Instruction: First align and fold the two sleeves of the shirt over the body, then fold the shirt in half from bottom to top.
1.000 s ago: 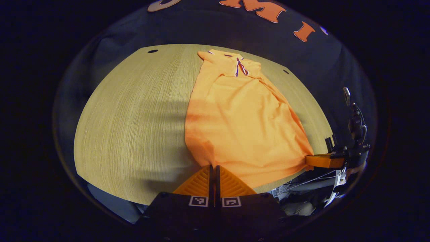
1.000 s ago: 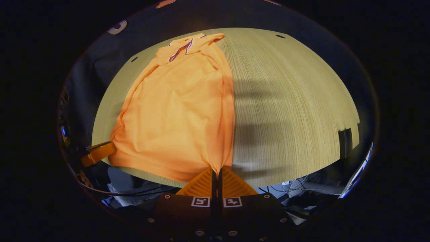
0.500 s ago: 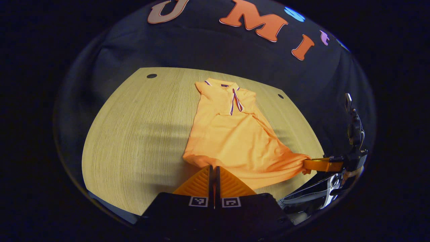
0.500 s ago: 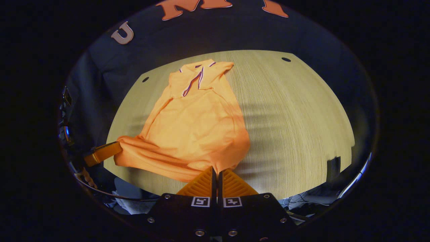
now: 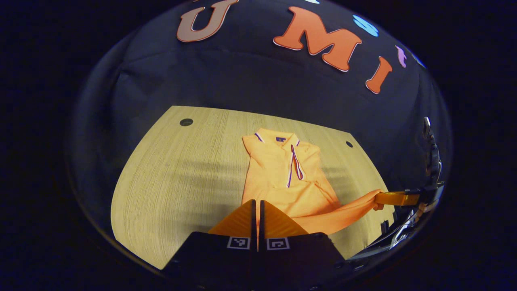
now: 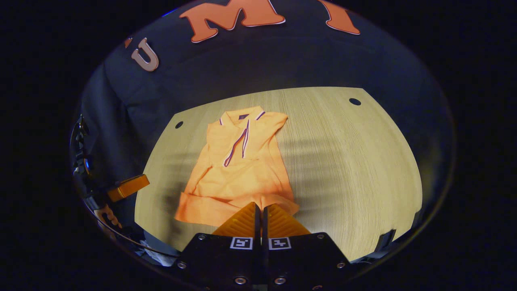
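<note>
Left gripper point(image 5: 256, 208): fingers pressed together, hem of the orange polo shirt point(image 5: 287, 184) hidden behind them, so grasp cannot be confirmed. Shirt lies collar-far on the wooden table point(image 5: 177, 178), straight ahead. Right gripper point(image 6: 260, 212): clenched; shirt's near edge bunched at its tips, contact obscured.

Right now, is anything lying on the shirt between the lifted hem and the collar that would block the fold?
Nothing visible does. The shirt lies bare up to the collar, and the table beside it shows no loose object.
</note>
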A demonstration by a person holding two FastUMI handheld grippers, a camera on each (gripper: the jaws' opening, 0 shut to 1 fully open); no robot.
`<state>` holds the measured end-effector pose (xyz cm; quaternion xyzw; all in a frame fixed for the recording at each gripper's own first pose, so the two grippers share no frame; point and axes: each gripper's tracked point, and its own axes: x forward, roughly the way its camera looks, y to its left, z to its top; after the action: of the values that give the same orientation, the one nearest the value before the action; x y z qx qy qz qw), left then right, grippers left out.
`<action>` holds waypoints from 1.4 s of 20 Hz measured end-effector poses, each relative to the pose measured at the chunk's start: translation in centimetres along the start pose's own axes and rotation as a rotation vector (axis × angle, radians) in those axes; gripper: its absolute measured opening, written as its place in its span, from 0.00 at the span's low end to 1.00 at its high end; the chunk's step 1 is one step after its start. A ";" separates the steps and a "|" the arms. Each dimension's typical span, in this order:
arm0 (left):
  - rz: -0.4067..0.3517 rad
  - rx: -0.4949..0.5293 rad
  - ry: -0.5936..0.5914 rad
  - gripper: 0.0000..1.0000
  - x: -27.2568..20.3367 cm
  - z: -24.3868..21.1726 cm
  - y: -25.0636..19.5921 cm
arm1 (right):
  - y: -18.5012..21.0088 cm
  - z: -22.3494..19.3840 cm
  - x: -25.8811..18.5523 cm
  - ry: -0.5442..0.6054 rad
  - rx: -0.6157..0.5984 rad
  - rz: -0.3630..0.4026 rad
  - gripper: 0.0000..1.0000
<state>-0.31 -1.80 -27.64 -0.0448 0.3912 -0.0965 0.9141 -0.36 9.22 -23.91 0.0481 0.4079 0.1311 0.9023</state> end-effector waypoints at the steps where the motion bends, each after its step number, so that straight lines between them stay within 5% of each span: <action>1: 0.011 -0.001 0.003 0.00 1.0 1.2 0.4 | -0.3 1.4 0.8 -0.002 0.005 -0.002 0.00; 5: -0.040 -0.075 0.135 0.01 3.5 -2.2 -1.4 | -0.4 2.6 3.2 0.053 0.003 0.021 0.00; 9: -0.032 -0.226 0.480 0.01 3.9 -11.2 -4.9 | -0.1 2.3 3.3 0.082 -0.009 0.062 0.00; 12: 0.040 -0.130 0.528 0.07 5.2 -12.3 -5.1 | 0.0 2.4 3.3 0.079 -0.003 0.097 0.00; 13: 0.066 -0.081 0.536 0.13 5.8 -12.1 -4.4 | 0.0 2.4 3.4 0.080 -0.003 0.103 0.00; 14: 0.097 -0.040 0.560 0.37 6.3 -12.6 -4.1 | -0.1 2.4 3.4 0.082 -0.002 0.115 0.00; 16: 0.147 0.013 0.593 0.62 6.9 -13.6 -3.8 | -0.2 2.3 3.5 0.088 0.005 0.135 0.00; 22: 0.233 0.045 0.595 0.72 8.3 -15.4 -3.6 | 0.0 2.2 4.2 0.115 -0.006 0.181 0.00; 23: 0.227 0.042 0.573 0.63 8.4 -15.3 -3.7 | 0.0 2.2 4.4 0.115 -0.004 0.180 0.00; 25: 0.199 0.049 0.541 0.14 8.4 -15.1 -3.7 | -0.3 2.3 5.0 0.109 -0.007 0.175 0.00; 28: 0.112 -0.007 0.474 0.01 8.0 -14.1 -3.9 | -0.7 2.4 5.0 0.091 -0.016 0.170 0.00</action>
<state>-5.66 -7.36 -42.37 -0.0025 0.5969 -0.0522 0.8006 4.72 9.93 -26.07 0.0695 0.4419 0.2126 0.8687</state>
